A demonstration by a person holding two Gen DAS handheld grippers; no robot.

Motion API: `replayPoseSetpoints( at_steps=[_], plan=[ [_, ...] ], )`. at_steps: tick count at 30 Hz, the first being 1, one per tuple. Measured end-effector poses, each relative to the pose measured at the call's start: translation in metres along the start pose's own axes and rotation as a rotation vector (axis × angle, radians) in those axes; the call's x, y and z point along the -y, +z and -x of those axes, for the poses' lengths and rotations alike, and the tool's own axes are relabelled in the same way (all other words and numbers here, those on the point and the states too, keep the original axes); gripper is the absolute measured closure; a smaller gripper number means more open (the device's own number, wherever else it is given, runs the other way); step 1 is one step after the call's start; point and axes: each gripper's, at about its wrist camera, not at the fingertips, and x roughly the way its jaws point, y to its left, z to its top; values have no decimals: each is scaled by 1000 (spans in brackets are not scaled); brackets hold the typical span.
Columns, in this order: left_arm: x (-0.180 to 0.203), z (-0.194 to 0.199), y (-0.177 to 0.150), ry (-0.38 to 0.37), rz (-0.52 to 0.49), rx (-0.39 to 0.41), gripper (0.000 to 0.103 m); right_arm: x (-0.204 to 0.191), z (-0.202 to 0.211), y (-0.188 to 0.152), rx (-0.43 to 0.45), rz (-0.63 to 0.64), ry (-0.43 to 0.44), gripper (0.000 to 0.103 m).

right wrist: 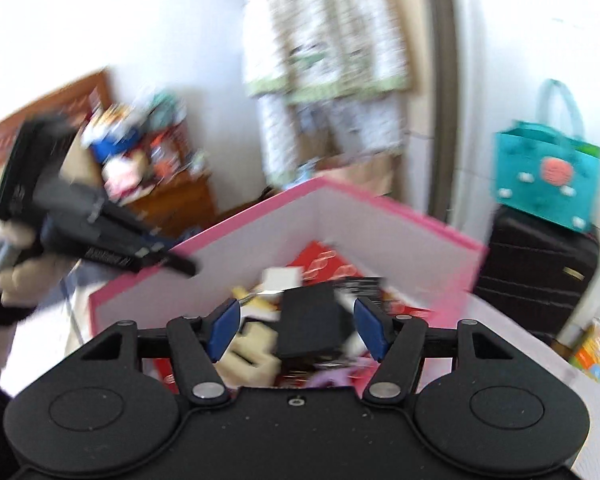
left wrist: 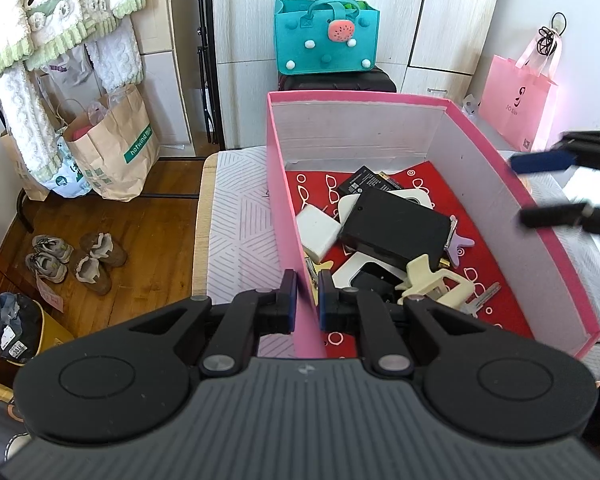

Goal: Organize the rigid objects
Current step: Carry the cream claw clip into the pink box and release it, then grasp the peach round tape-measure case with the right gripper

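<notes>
A pink box [left wrist: 360,128] stands on a table, lined with a red cloth [left wrist: 420,184] printed with glasses. In it lie a black rectangular device [left wrist: 396,228], a white block [left wrist: 318,232], a cream claw clip [left wrist: 432,280], a purple clip [left wrist: 458,244] and a key [left wrist: 484,298]. My left gripper [left wrist: 306,292] is shut on the box's left wall near the front corner. My right gripper [left wrist: 548,188] hovers open over the right wall, blurred. In the right wrist view the right gripper [right wrist: 298,320] stands open above the black device [right wrist: 306,320], with nothing gripped. A gloved hand holds the left gripper [right wrist: 100,224] there.
The table carries a white line-patterned cover [left wrist: 240,220]. Behind the box a teal felt bag [left wrist: 326,40] sits on a black suitcase [left wrist: 340,80]. A pink paper bag [left wrist: 516,100] hangs at the right. Brown paper bags [left wrist: 116,148] and shoes [left wrist: 76,256] are on the wooden floor at left.
</notes>
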Motion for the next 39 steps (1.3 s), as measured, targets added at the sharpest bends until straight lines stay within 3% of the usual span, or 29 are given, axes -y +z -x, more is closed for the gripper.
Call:
replayPoseSetpoints(
  at_steps=[8,12,17,25,39],
  plan=[
    [-1,1,0,-4,5,3,94,72,40,-34,42,-171,-277,30],
    [-2,1,0,-5,15,3,94,103,41,-55,30,-222,-368,26],
    [-2,1,0,-3,18,3,94,130,25,-81,-19,-266,-374,26],
    [0,1,-1,-1,21,2,94,139,-14,-104,-87,-247,-417,21],
    [-7,1,-4,-16,40,13,93,152,-44,-103,-59,-226,-459,14]
  ],
)
